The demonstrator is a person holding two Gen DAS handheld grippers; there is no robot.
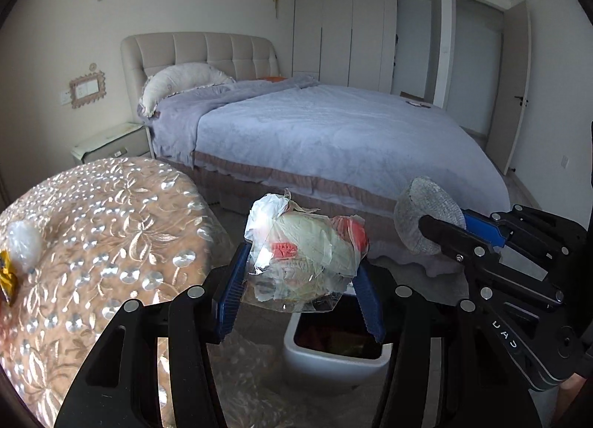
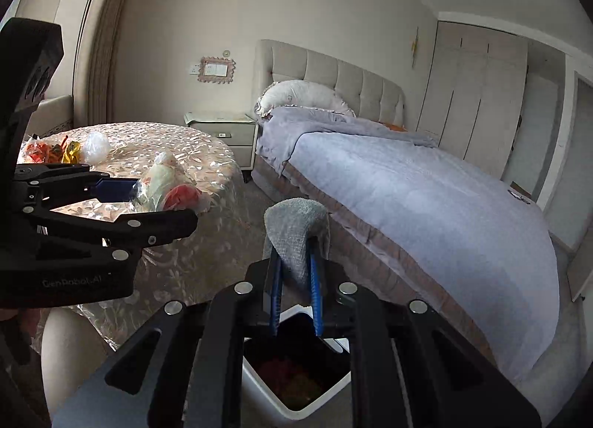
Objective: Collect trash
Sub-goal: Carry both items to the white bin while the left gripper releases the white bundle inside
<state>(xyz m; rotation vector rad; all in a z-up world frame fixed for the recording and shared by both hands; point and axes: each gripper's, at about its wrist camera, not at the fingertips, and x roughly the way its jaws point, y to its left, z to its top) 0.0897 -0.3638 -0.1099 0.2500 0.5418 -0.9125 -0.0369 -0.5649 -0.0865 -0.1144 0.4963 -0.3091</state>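
From the left wrist, the left gripper [image 1: 302, 279] clamps a crumpled plastic bag of rubbish [image 1: 304, 254] between its blue pads, above a white bin [image 1: 333, 357] on the floor. The round table [image 1: 100, 242] sits to its left, the bed [image 1: 333, 131] behind. The right gripper [image 1: 444, 231] pinches a grey cloth [image 1: 426, 213].

From the right wrist, the right gripper [image 2: 294, 268] has its jaws closed tight on the grey cloth [image 2: 294, 228], over the white bin [image 2: 267, 391]. The left gripper [image 2: 163, 198] grips the plastic bag [image 2: 166, 187] near the table [image 2: 166, 153], where more wrappers [image 2: 63, 152] lie.

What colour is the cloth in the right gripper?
Grey, a nubby knit cloth pinched in the right gripper; the right wrist view shows it best.
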